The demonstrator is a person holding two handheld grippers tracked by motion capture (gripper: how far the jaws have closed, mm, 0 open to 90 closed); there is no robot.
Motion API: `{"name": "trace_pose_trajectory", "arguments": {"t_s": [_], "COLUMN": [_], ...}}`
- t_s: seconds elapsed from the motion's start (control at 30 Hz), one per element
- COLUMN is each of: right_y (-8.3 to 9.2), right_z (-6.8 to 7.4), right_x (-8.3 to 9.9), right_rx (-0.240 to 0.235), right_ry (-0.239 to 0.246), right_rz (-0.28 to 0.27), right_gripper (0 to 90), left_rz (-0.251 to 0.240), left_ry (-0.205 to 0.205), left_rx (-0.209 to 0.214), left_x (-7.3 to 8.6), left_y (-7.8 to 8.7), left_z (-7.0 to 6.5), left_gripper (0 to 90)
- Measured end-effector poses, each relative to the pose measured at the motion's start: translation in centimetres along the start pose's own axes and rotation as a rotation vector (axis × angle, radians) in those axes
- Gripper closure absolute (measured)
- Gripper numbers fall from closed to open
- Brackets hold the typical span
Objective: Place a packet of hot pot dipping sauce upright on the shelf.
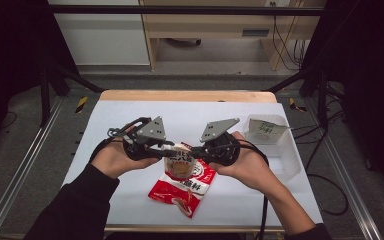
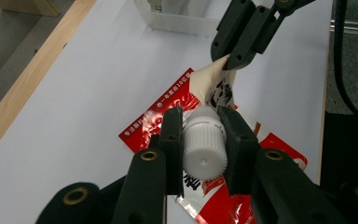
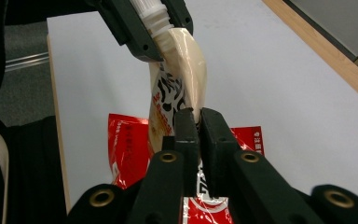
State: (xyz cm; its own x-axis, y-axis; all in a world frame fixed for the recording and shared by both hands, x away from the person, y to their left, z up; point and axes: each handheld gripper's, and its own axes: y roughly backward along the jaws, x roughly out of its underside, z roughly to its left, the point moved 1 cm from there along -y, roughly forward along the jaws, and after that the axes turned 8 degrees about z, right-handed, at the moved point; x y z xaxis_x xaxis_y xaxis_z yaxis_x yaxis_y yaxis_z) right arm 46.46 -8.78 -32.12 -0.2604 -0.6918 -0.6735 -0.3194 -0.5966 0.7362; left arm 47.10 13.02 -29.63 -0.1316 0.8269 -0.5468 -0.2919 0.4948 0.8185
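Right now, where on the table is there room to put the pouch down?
Bare table lies left of the left gripper and along the far edge. The middle is crowded by the pouch and both grippers; the tub fills the right.

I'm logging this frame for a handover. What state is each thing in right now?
Pouch: held up at its spout end by both grippers, red lower end on the table.
Cap: still on the spout, clamped.
Left gripper: shut on the cap.
Right gripper: shut on the pouch's edge near the spout.
Clear bin: upright, open-topped, a paper label at its far end.
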Motion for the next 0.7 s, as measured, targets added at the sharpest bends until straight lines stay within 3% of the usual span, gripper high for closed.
{"name": "trace_pose_trajectory", "arguments": {"t_s": [0.13,0.27,0.43,0.7], "right_y": [0.3,0.4,0.1,-0.6], "right_z": [0.0,0.2,0.2,-0.7], "right_x": [-0.1,-0.4,-1.0,-2.0], "right_rx": [0.031,0.077,0.08,0.074], "right_ry": [0.036,0.11,0.184,0.204], "right_rz": [0.016,0.056,0.094,0.169], "right_gripper": [70.2,51.6,37.6,28.0], "left_rz": [0.016,0.018,0.02,0.022], "left_ry": [-0.007,-0.01,-0.021,-0.042], "left_rx": [-0.016,-0.013,-0.003,0.006], "left_x": [0.0,0.2,0.1,0.1], "left_y": [0.2,0.2,0.1,0.0], "left_z": [0.0,0.1,-0.1,-0.4], "left_gripper": [73.2,73.3,73.2,73.2]}}
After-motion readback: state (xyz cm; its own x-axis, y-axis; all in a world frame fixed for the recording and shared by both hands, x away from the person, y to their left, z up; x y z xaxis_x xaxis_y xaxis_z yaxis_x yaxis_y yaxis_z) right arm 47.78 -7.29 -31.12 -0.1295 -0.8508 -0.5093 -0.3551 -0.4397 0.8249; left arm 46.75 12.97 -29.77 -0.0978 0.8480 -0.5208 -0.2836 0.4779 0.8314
